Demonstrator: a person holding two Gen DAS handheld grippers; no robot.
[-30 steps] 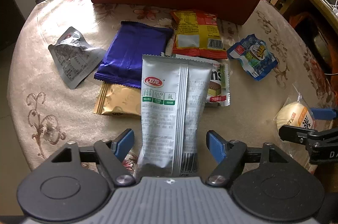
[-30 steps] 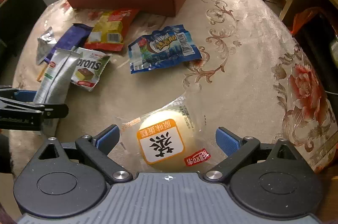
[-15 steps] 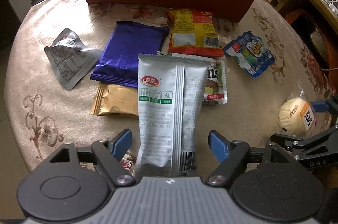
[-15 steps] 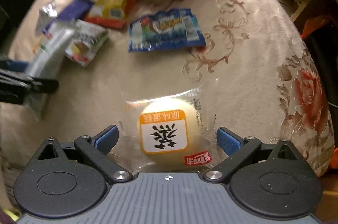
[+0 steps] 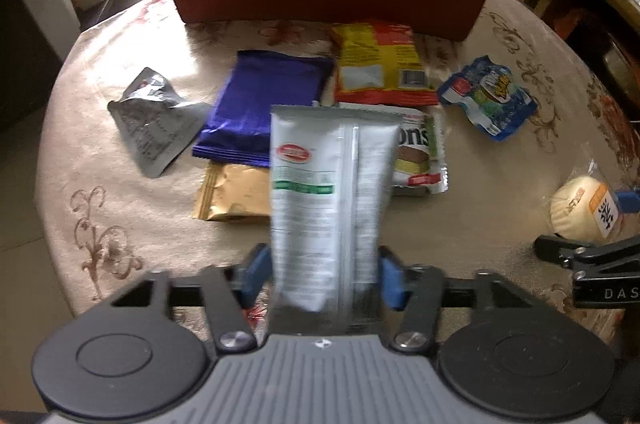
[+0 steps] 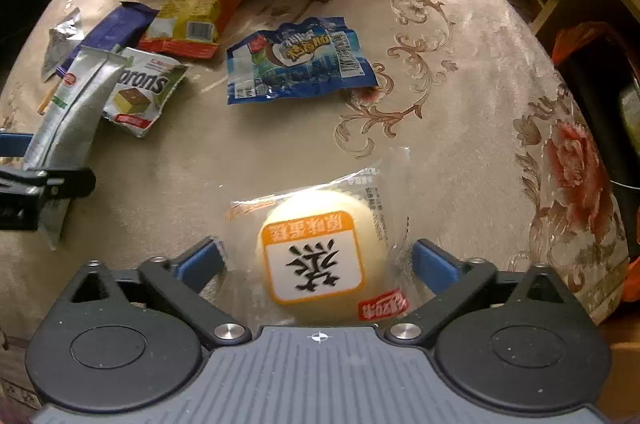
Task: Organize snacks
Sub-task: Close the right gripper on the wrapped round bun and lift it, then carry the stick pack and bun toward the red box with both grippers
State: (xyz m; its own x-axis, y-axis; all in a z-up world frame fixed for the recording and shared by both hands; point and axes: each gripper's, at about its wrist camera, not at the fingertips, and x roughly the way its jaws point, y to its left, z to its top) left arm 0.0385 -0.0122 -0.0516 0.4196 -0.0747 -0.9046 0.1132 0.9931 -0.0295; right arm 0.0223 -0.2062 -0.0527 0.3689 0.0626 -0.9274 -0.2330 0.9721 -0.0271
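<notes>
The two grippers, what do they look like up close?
Both match: the left gripper and right gripper have blue fingers on black linkage arms with silver pivot screws, two black round discs, and a ribbed grey centre housing. White "DAS" lettering shows on the right one's side.

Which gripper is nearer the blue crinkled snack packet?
Right. The right gripper, closing around the round wrapped bun, sits just below the blue crinkled snack packet; the left gripper is farther left, gripping the long silver pouch.
</notes>
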